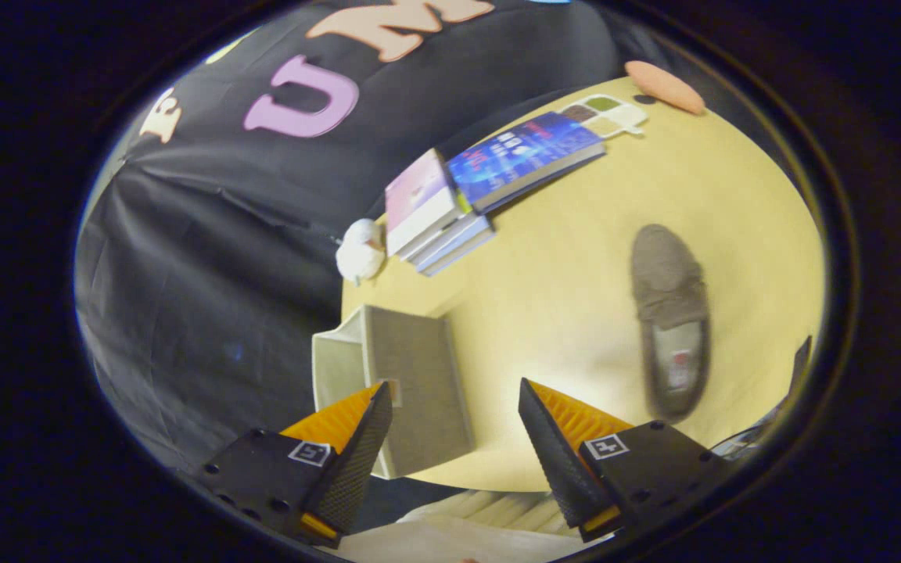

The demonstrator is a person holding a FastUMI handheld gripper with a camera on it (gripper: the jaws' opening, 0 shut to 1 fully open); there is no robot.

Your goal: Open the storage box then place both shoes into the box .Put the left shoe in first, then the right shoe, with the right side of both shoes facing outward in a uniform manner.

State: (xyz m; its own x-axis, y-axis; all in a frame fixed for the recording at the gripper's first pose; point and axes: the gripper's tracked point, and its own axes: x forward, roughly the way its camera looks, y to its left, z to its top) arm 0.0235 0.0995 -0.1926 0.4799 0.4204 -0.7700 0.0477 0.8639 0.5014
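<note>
A grey fabric storage box (411, 383) with a pale open side lies on the yellow table (568, 258), just ahead of my left finger and between the two fingers. A grey-brown shoe (669, 313) lies sole down on the table beyond my right finger, its opening toward me and its toe pointing away. My gripper (454, 426) hangs open above the table with nothing between its orange-and-black fingers (357, 438). The view is tilted, and I cannot tell what is inside the box.
A stack of books (435, 215) and a blue book (525, 156) lie beyond the box. A white plush toy (360, 250) sits at the table edge beside them. Farther off are a paint palette (607, 113) and an orange oval object (665, 86). Pale fabric (466, 532) shows under the fingers.
</note>
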